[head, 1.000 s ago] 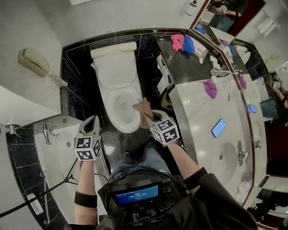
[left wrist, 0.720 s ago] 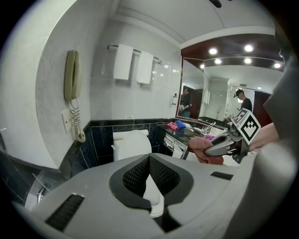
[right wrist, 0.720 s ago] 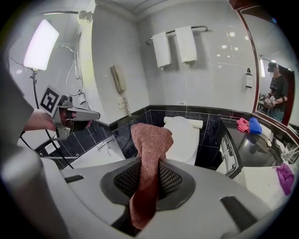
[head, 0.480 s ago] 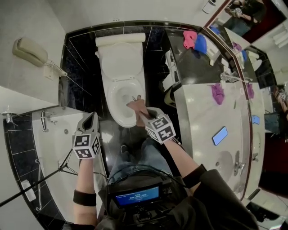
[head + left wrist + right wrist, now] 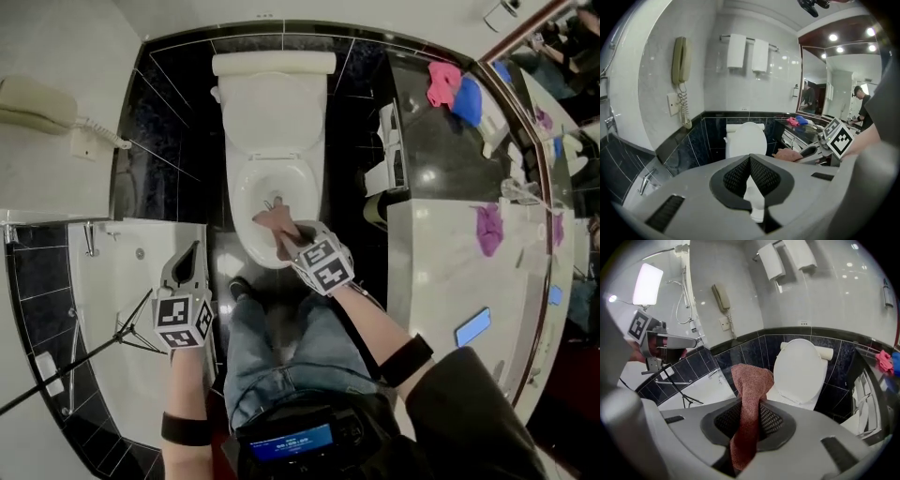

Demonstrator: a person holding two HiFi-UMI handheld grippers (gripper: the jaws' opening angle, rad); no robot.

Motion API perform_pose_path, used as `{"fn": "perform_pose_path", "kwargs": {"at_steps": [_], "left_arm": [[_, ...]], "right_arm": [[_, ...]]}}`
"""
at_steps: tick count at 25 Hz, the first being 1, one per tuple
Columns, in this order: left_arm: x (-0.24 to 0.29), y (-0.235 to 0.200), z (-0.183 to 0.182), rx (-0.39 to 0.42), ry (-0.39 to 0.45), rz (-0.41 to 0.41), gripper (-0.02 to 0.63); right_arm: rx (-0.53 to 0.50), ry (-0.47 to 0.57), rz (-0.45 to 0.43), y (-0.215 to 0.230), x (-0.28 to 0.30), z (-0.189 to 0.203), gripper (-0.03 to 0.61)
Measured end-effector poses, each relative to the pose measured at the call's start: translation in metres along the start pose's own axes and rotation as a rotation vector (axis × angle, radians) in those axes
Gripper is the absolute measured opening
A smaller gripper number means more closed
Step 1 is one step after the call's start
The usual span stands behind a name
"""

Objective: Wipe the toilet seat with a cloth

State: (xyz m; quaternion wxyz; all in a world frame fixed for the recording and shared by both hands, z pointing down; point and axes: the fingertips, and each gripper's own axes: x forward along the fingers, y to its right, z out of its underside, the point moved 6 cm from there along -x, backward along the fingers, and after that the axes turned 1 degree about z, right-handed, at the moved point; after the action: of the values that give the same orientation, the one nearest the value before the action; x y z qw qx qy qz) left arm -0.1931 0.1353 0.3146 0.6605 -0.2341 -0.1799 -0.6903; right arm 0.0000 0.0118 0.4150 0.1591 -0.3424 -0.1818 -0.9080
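While the left hand-held gripper (image 5: 750,164) is closed empty, the right hand-held gripper (image 5: 749,411) clamps a reddish cloth (image 5: 752,380)

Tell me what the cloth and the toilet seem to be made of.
The cloth looks like pinkish-brown terry or microfibre, matte: nubby looped surface, limp folds. The toilet is probably glazed ceramic, glossy white: smooth with soft reflections, though the raised lid could be plastic.

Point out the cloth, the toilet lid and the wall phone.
cloth (image 5: 751,385), right gripper view, on its upper fold.
toilet lid (image 5: 799,367), right gripper view, middle of the raised lid.
wall phone (image 5: 679,58), left gripper view, on the handset.
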Motion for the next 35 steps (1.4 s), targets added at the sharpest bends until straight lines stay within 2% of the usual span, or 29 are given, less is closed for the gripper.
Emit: {"fn": "perform_pose_path", "kwargs": {"at_steps": [4,12,19,26,32,35], "left_arm": [[0.036,-0.016,0.035,-0.008,-0.018,0.013,0.003],[0.136,-0.064,0.094,0.034,-0.015,0.053,0.003],[0.204,-0.095,0.131,0.071,0.019,0.068,0.003],[0.241,-0.115,0.172,0.058,0.031,0.061,0.003],[0.255,-0.123,0.192,0.070,0.031,0.064,0.003],[0.260,-0.127,0.196,0.068,0.026,0.061,0.003]], "right_arm": [[0.008,-0.026,0.004,0.012,0.065,0.019,0.092],[-0.006,-0.039,0.039,0.047,0.211,0.050,0.092],[-0.117,-0.071,0.034,0.075,0.333,0.080,0.092],[-0.237,-0.078,0.019,0.087,0.418,0.109,0.092],[-0.204,-0.075,0.109,0.116,0.461,0.112,0.092],[-0.145,-0.082,0.152,0.131,0.471,0.116,0.092]]}}
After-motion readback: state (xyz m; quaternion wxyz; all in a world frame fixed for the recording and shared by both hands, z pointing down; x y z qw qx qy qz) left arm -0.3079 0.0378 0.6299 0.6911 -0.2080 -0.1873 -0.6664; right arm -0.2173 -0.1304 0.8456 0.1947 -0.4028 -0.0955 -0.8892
